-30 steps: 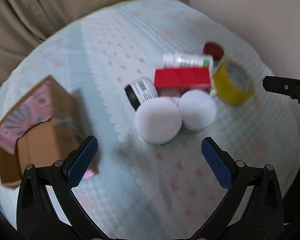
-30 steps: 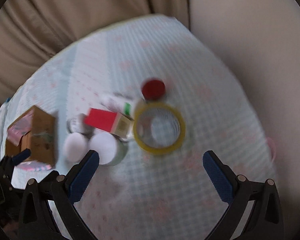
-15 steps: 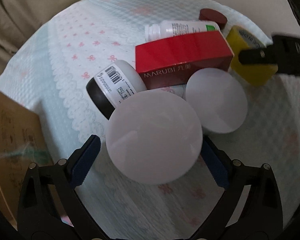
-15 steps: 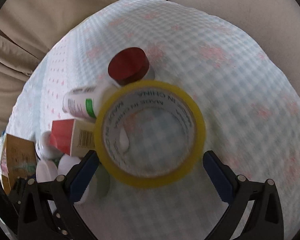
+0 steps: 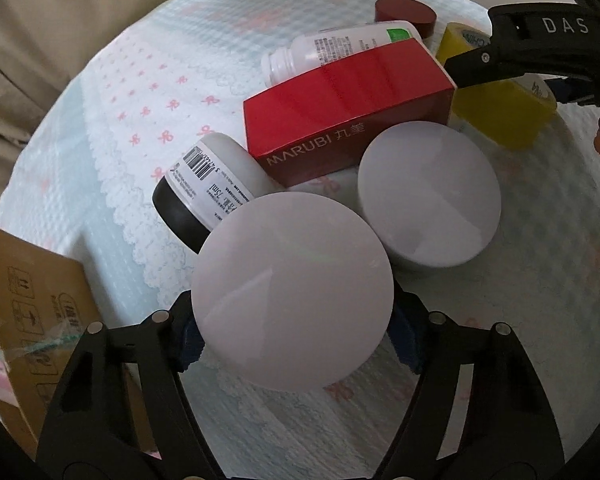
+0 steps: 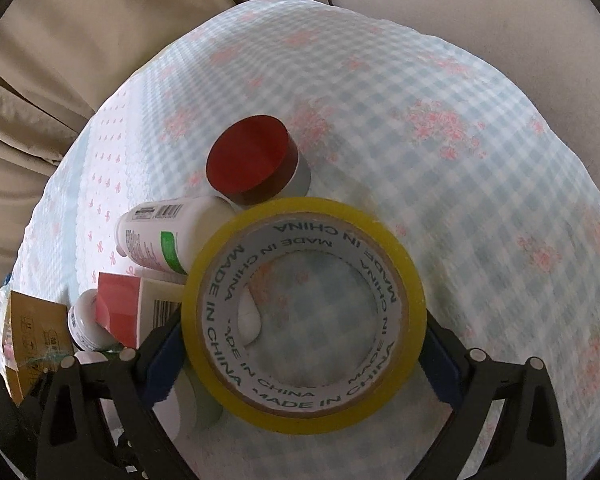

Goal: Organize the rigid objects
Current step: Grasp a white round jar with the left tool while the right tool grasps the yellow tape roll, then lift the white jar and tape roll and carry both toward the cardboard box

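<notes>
My left gripper (image 5: 296, 338) is shut on a round jar with a white lid (image 5: 292, 304), its blue pads pressed on both sides. Behind it lie a second white-lidded jar (image 5: 430, 196), a tipped black-and-white jar (image 5: 204, 186), a red MARUBI box (image 5: 348, 108), a white bottle (image 5: 340, 46) and a dark red cap (image 5: 406, 14). My right gripper (image 6: 300, 356) is shut on a yellow tape roll (image 6: 304, 320), which also shows in the left wrist view (image 5: 504, 116). The red cap (image 6: 250, 158), bottle (image 6: 164, 236) and red box (image 6: 118, 304) lie behind it.
Everything rests on a pale blue checked cloth (image 6: 440, 184) with pink flowers over a round surface. An open cardboard box (image 5: 28, 320) stands at the left, also seen in the right wrist view (image 6: 32, 340). Beige curtains (image 6: 80, 32) hang behind.
Both grippers moved down and forward onto the objects. The left closed around the near white-lidded jar, and the right closed around the yellow tape roll.
</notes>
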